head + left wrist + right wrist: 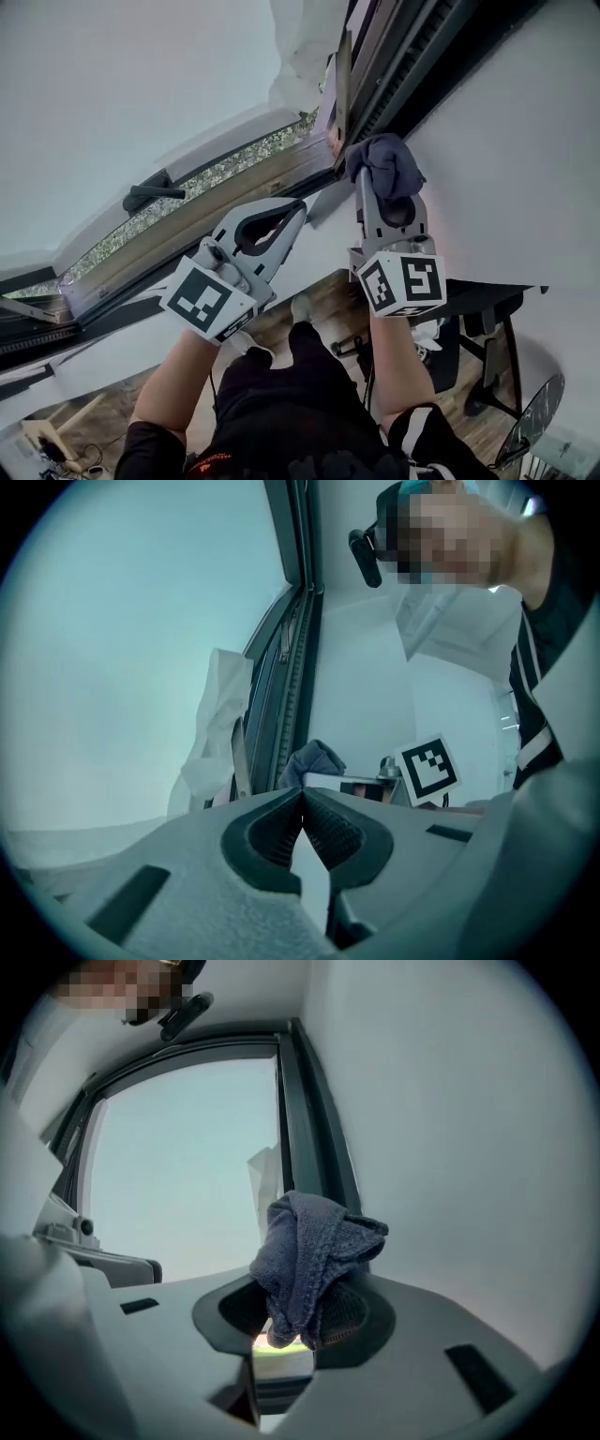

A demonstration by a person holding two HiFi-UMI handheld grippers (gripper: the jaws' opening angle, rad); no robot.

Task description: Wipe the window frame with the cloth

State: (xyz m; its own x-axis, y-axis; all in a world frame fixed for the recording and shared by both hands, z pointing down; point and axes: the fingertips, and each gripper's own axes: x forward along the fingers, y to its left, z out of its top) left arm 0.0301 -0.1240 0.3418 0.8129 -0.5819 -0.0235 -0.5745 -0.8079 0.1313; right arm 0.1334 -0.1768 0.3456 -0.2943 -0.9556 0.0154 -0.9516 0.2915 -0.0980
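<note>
A bunched dark blue-grey cloth (389,165) is clamped in my right gripper (373,178), which is shut on it and holds it up by the dark window frame (375,89). In the right gripper view the cloth (311,1258) bulges out of the jaws, with the frame's upright (305,1129) just behind it. My left gripper (298,208) is shut with nothing in it and hovers below the lower frame rail (216,202). From the left gripper view, its jaws (302,794) meet tip to tip, and the cloth (314,759) shows beyond.
A black window handle (150,194) sits on the lower sash. A white curtain (305,47) hangs near the frame's corner. White wall (506,159) fills the right side. Far below are the person's legs, a wooden floor and an office chair (478,347).
</note>
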